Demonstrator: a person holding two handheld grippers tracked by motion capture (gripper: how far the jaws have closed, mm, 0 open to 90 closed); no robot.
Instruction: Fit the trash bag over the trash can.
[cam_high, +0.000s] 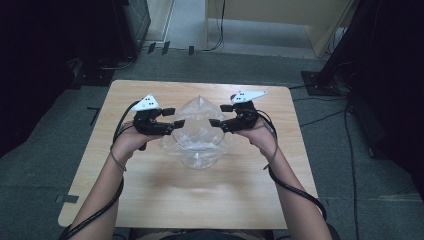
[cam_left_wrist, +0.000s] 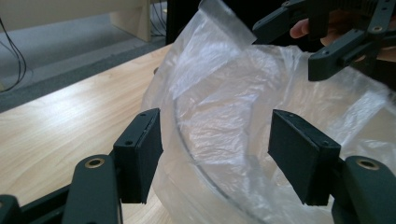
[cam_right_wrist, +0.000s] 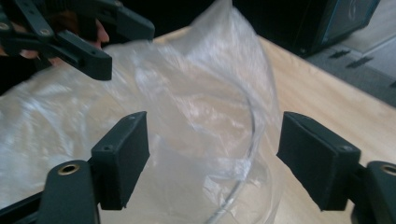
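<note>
Clear, crinkled plastic bag (cam_high: 199, 131) sits draped over a round transparent bowl (cam_high: 196, 148) at the middle of my light wooden table (cam_high: 165, 197); its film rises to a peak between my two tools; my left gripper (cam_high: 172, 117) hangs at the bag's left edge, jaws wide apart with film and bowl rim between them, pads not pressing; my right gripper (cam_high: 220, 115) faces it from the right, likewise spread and gripping nothing.

A light wooden table (cam_high: 150, 200) stands on grey carpet (cam_high: 45, 150). Beyond its far edge is pale wooden furniture (cam_high: 280, 15). A dark cabinet (cam_high: 132, 22) sits at the far left, and black cables (cam_high: 350, 150) trail across the floor at right.
</note>
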